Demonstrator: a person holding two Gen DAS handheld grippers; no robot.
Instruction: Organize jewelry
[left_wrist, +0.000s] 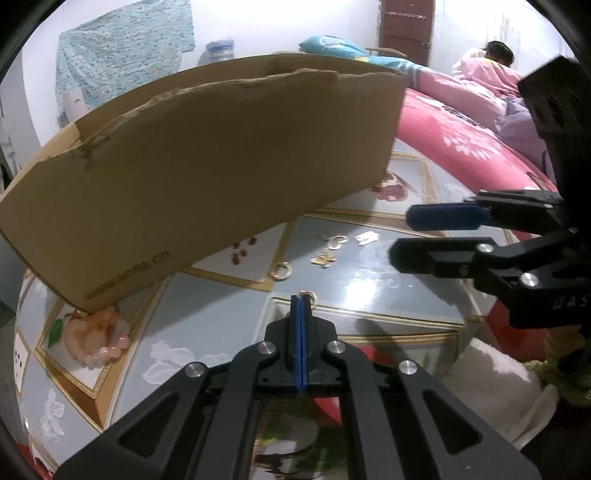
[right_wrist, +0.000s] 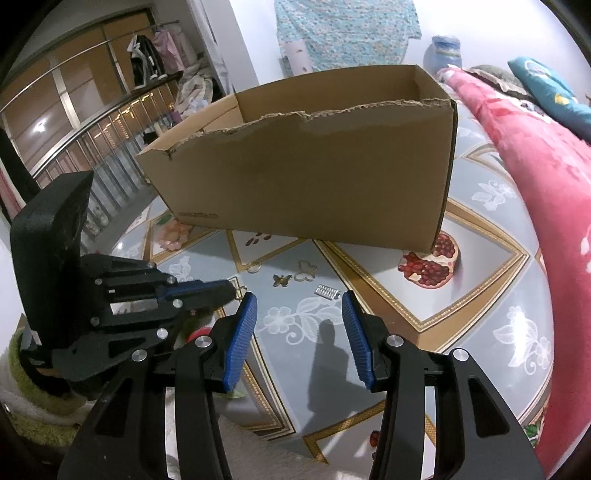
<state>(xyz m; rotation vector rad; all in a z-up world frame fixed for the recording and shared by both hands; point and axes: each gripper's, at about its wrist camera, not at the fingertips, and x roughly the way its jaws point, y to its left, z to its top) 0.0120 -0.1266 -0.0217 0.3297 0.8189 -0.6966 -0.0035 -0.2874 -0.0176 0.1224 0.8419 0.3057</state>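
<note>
Jewelry (left_wrist: 325, 258) lies beside box (left_wrist: 207, 177) printed "www…cn"; left claw (left_wrist: 301, 301) pinches ring (left_wrist: 308, 295), right claw (right_wrist: 299, 306) spread.

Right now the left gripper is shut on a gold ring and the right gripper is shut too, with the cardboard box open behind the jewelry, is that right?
One thing is wrong: the right gripper is open, not shut. The right wrist view shows its blue fingers spread wide apart with nothing between them. The rest stands: the left gripper is shut on a gold ring, and the cardboard box sits open behind the jewelry.
</note>
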